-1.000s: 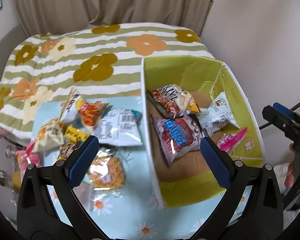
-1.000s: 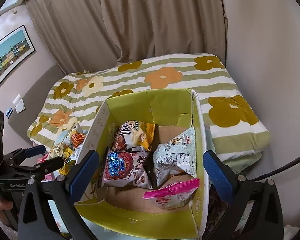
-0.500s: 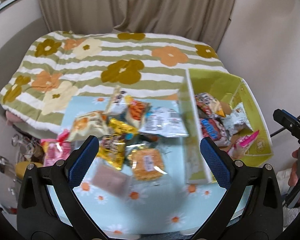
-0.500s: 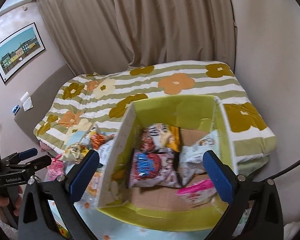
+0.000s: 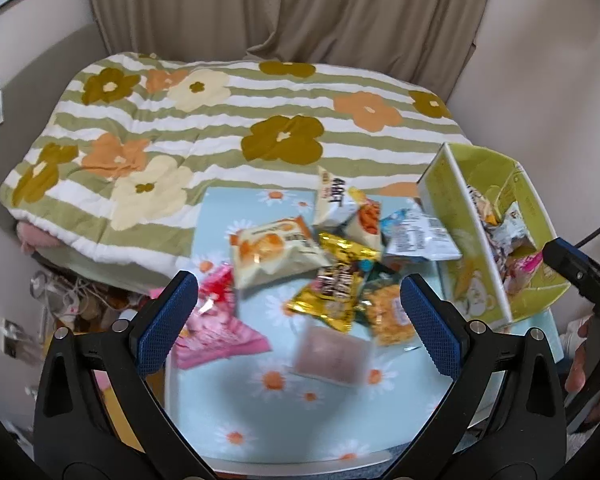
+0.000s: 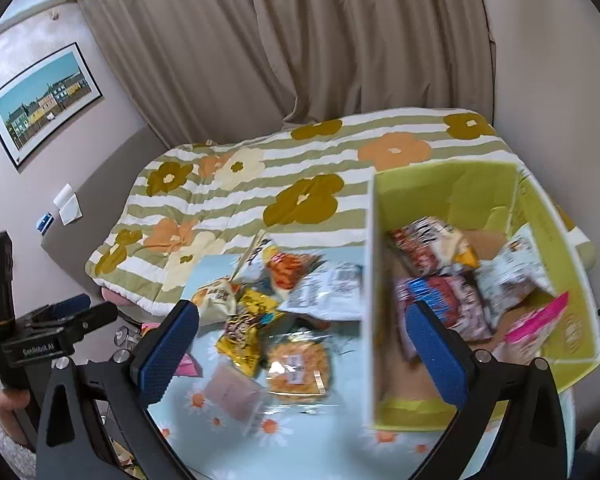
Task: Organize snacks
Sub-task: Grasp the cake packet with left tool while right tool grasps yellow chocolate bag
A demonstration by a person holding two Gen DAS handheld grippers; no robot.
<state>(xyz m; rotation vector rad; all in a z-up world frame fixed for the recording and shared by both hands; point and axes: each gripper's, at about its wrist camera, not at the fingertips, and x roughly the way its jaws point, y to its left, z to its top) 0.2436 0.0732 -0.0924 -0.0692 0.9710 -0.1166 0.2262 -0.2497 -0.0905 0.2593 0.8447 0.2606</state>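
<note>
The left gripper (image 5: 298,304) is wide open and holds nothing. It hangs above the loose snacks on the light blue daisy cloth (image 5: 260,412). Between its blue pads (image 5: 168,322) lie a gold packet (image 5: 334,292), a pink-brown packet (image 5: 332,354) and an orange crunchy packet (image 5: 390,312). A pink packet (image 5: 216,324) lies by the left pad, right at the left edge of the cloth. Farther away sit a cream packet with orange pictures (image 5: 272,250) and a white packet with a barcode (image 5: 418,236). The near part of the cloth has bare room.

The right gripper (image 6: 300,344) is wide open too, and it holds nothing. It hangs over the tall white side wall of the yellow-green box (image 6: 556,240). The box stands at the right edge of the cloth, just beside the snack pile. Inside it lie a red and blue packet (image 6: 456,304), a red and white packet (image 6: 428,244), a white crinkly packet (image 6: 512,272) and a bright pink packet (image 6: 540,320). Brown floor shows at the near end of the box.

Behind the cloth is a bed with a striped flower blanket (image 5: 220,120). Curtains (image 6: 320,40) hang on the far wall.
</note>
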